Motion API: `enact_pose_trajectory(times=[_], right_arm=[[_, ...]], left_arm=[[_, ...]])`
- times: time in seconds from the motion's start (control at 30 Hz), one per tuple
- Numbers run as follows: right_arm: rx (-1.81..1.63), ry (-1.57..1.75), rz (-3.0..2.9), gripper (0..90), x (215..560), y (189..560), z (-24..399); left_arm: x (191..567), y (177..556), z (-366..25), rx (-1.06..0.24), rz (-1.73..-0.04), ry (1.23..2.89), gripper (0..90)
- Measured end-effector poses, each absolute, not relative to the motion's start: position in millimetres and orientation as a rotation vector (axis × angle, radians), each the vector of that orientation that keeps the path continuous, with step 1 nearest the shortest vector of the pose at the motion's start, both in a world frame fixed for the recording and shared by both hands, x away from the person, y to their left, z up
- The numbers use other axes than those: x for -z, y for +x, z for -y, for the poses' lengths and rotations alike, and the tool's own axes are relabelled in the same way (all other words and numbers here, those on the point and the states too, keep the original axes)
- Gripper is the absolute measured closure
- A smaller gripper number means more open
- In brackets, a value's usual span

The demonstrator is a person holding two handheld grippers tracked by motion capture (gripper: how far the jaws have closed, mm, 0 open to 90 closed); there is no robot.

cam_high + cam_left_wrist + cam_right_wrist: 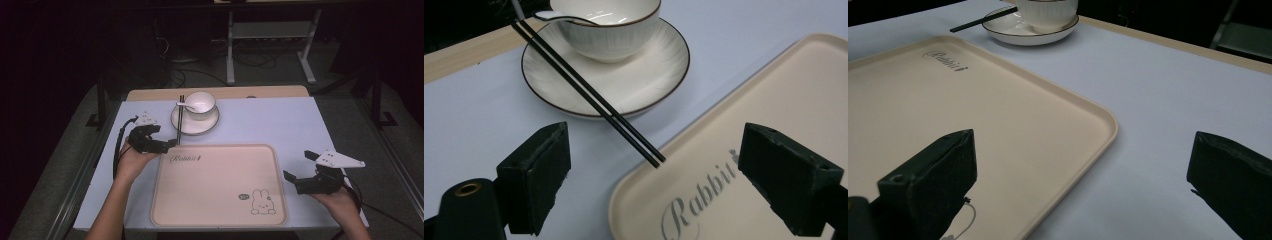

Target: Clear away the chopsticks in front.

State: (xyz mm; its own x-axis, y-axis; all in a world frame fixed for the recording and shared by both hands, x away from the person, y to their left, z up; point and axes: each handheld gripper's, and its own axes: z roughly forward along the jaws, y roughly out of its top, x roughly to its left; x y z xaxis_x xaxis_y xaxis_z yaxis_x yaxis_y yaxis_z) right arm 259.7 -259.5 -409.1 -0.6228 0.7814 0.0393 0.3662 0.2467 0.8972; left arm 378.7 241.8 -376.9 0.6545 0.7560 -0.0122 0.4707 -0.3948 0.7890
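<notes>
Jaws wide open both sides, holding nothing. Chopsticks (589, 95) by left gripper (651, 185): thin, stiff, probably slick; best pinched near the lower tips.

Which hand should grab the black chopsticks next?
Probably the left. The left gripper is open right by the near tips of the chopsticks on the plate. The right gripper sits far away beside the tray.

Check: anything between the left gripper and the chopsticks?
Nothing visible. The left gripper is open, and the chopsticks end just ahead of its jaws, over the tray rim. Their far ends rest on the plate beside the bowl.
</notes>
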Motion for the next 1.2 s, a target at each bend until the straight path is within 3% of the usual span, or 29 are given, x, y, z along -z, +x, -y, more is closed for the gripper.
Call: enact_pose_trajectory(times=[0.27, 0.6, 0.97, 1.2], right_arm=[[-1.342, 1.048, -2.107, 0.0, 409.2, 259.3, 258.9], [-1.344, 1.042, -2.116, 0.0, 410.0, 258.5, 257.2], [-1.356, 1.046, -2.109, 0.0, 409.5, 258.9, 259.3], [-1.347, 1.044, -2.114, 0.0, 410.2, 259.8, 258.8]], left_arm=[[375.3, 410.7, -230.6, -0.456, -1.000, 2.085, 16.3], [382.7, 448.3, -218.7, -0.425, -1.083, 2.117, 38.1], [400.8, 475.4, -218.6, -0.393, -1.189, 2.119, 55.9], [406.7, 487.6, -212.5, -0.392, -1.211, 2.155, 57.5]])
